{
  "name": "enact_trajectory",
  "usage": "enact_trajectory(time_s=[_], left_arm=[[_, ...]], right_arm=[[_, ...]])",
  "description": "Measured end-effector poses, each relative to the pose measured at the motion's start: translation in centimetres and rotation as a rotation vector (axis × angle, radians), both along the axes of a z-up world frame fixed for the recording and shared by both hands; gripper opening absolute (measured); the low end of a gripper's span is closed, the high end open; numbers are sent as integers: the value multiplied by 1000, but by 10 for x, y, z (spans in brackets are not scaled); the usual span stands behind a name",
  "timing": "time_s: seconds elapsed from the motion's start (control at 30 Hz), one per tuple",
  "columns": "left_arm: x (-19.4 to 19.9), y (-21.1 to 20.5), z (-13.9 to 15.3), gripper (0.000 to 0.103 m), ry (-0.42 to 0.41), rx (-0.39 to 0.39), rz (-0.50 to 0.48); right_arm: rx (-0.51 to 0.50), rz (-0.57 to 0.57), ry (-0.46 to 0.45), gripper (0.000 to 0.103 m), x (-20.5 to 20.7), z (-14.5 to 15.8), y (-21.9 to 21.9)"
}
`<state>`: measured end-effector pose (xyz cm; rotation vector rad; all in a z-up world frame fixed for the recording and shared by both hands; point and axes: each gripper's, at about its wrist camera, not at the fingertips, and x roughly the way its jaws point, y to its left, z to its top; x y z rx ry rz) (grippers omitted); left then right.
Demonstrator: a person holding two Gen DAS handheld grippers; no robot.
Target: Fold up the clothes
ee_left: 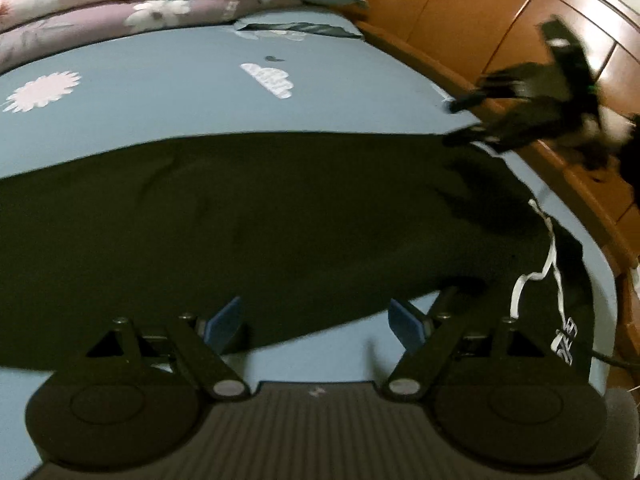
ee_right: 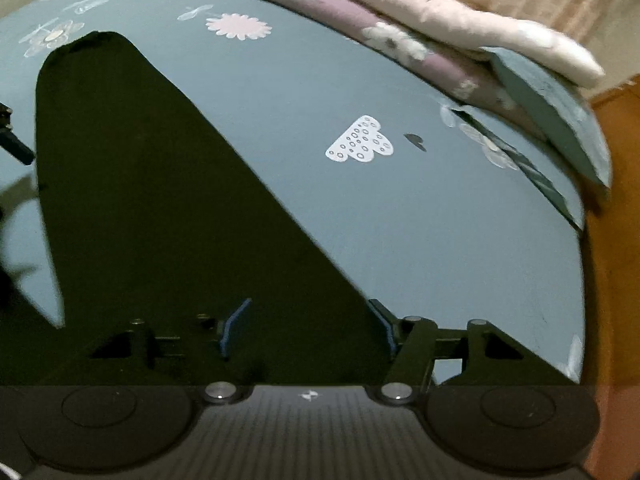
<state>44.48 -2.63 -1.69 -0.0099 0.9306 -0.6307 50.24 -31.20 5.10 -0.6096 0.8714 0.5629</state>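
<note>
A home bedroom: bed with blue flower-print sheet point(ee_right: 400, 240), stacked floral quilts point(ee_left: 100, 4), wooden floor point(ee_left: 500, 12).

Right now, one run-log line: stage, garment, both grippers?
stage: pre-grasp | dark garment: flat on blue bedsheet, white drawstring showing | left gripper: open, empty, over near edge | right gripper: open, empty, over garment

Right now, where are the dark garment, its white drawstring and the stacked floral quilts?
Dark garment point(ee_left: 280, 216): left wrist view, middle of cloth.
White drawstring point(ee_left: 536, 272): left wrist view, looped part.
Stacked floral quilts point(ee_right: 460, 28): right wrist view, top quilt.
</note>
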Motion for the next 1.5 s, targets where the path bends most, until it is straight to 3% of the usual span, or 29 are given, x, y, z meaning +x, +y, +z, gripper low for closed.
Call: enact_trajectory(time_s=[0.07, 0.23, 0.43, 0.47, 0.53, 0.57, 0.7, 0.97, 1.13, 1.2, 1.37, 1.5], left_arm=[[3, -4, -3, 79, -8, 8, 5], [9, -10, -19, 79, -6, 41, 45], [6, -13, -30, 80, 10, 60, 41], [7, -13, -30, 81, 8, 65, 39], [8, -12, -30, 81, 8, 57, 38], [9, -11, -29, 81, 7, 52, 38], [11, -9, -31, 81, 4, 56, 45], [8, -2, -30, 81, -2, 63, 73], [3, 4, -29, 81, -8, 83, 81], [3, 7, -28, 81, -5, 86, 89], [10, 23, -26, 81, -17, 88, 127], [20, 45, -25, 81, -8, 91, 195]], right_arm=[[6, 44, 17, 54, 23, -12, 2], [32, 125, 65, 53, 66, -45, 8], [48, 157, 122, 51, 82, -70, 10], [51, 158, 126, 46, 81, -71, 10], [59, 165, 135, 14, 76, -69, 12], [53, 177, 129, 9, 72, -69, 15], [19, 198, 91, 6, 60, -67, 21], [2, 110, 16, 6, 75, -59, 23], [-9, 71, 22, 8, 82, -76, 27], [0, 55, 9, 20, 82, -70, 24], [102, 30, -7, 36, 62, -28, 5], [165, -30, -2, 42, 30, 4, -17]])
